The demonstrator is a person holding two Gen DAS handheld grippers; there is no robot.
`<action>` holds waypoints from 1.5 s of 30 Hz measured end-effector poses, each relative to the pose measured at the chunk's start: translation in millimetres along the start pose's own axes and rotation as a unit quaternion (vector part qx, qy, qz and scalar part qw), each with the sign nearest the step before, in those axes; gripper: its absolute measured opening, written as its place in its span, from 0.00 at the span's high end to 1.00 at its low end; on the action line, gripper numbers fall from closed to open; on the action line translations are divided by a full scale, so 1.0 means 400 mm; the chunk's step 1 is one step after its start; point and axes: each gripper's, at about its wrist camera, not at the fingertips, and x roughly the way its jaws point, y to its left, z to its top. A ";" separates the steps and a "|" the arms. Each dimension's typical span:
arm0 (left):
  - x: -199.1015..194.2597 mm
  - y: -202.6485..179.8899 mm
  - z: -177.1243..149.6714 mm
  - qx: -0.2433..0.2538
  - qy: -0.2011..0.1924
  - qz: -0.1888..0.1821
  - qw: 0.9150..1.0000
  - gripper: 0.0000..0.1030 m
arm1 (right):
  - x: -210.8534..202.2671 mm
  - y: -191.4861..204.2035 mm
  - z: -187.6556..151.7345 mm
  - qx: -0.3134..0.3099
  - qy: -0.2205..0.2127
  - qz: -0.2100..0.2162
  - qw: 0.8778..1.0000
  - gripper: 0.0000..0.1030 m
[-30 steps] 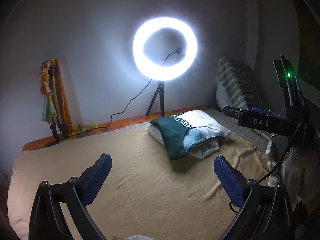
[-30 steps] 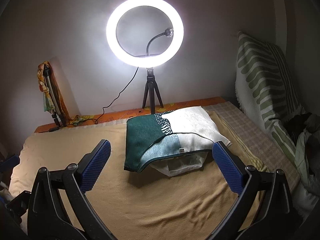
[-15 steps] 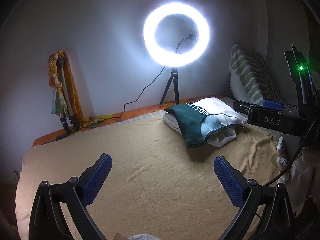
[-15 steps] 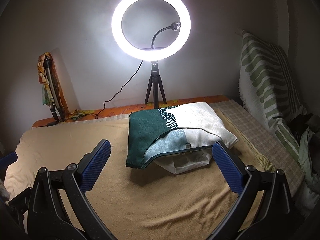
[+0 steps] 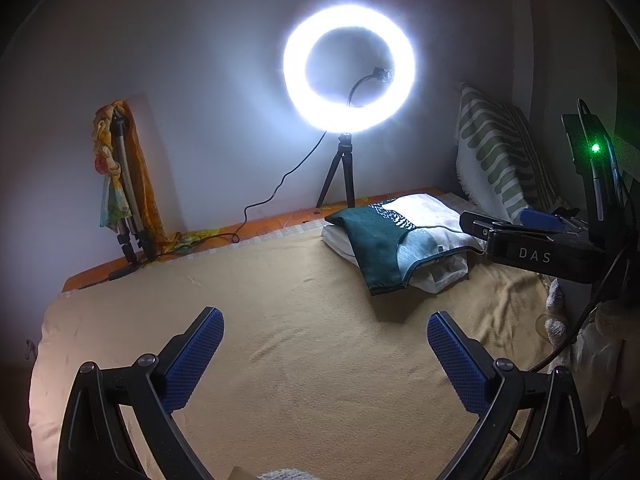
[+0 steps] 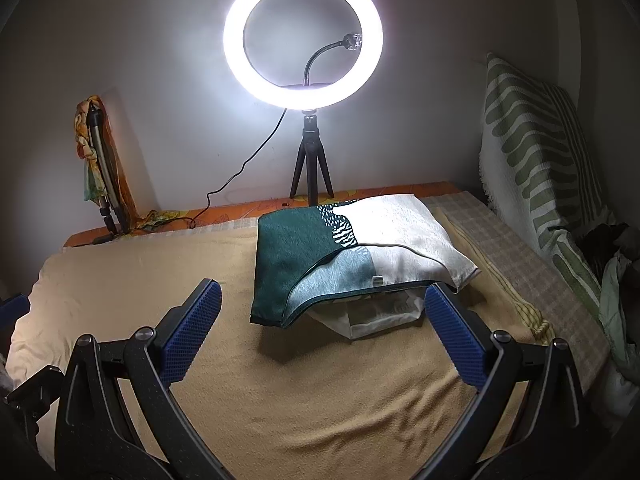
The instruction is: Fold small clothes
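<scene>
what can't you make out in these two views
- White item under the green and white folded cloth, right wrist view: mostly covered, kind unclear.
- Far corner of that cloth, left wrist view: hidden behind the right gripper.
- Dark bundle beside the striped pillow: too dark.

Left tongs (image 5: 325,362), right tongs (image 6: 319,330): black arms, blue dimpled pads, round silver screws.

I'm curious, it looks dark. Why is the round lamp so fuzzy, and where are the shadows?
Left wrist view: the ring light blooms with hazy glare. Right wrist view: its ring is crisper, and the folded clothes cast a shadow toward the camera on the blanket; corners darken.
</scene>
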 end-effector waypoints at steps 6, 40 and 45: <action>0.000 0.000 0.000 0.000 0.000 0.000 1.000 0.00 | 0.001 -0.002 -0.006 0.002 0.002 0.002 1.000 0.00; -0.022 -0.006 0.012 0.002 -0.010 0.001 1.000 0.00 | 0.008 0.023 -0.001 -0.007 0.002 0.009 1.000 0.00; -0.022 -0.007 0.013 0.004 -0.010 0.002 1.000 0.00 | 0.007 0.024 -0.001 -0.007 0.003 0.008 1.000 0.00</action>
